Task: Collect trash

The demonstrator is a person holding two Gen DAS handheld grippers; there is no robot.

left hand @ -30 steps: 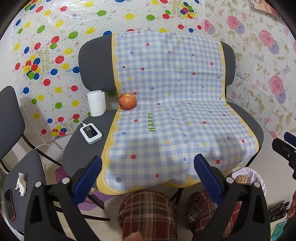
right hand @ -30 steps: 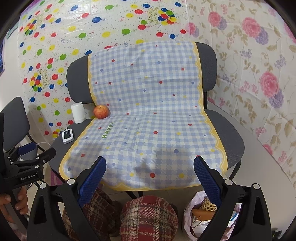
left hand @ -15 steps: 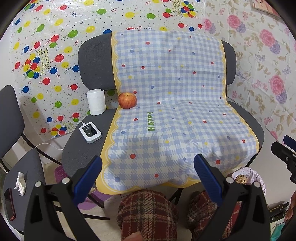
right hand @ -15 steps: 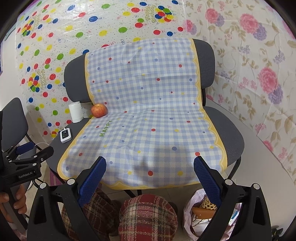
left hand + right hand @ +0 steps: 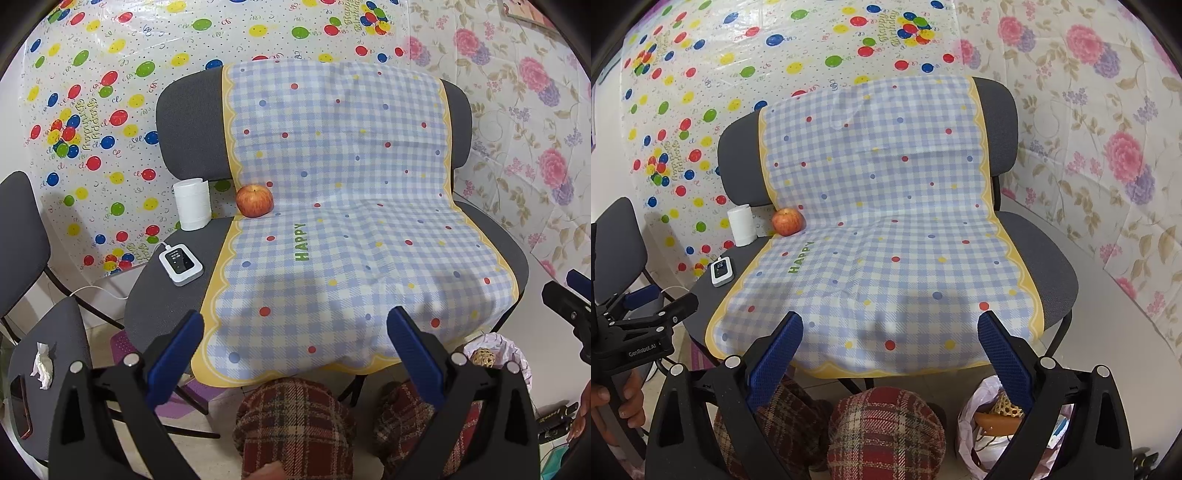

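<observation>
On the grey side chair at far left lies a crumpled white tissue [image 5: 41, 365], likely the trash I want. My left claw [image 5: 294, 345] hangs open and empty above my plaid knees. My right claw [image 5: 890, 343] is open too, beside the pink plastic trash bag [image 5: 975, 421] waiting on the floor.

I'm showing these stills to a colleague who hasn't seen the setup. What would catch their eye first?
Probably the blue checked cloth draped over the grey chair, with a red apple at its left edge beside a white roll. Next, the balloon-print sheet behind, and both open blue-padded claws, left and right, in the foreground.
</observation>
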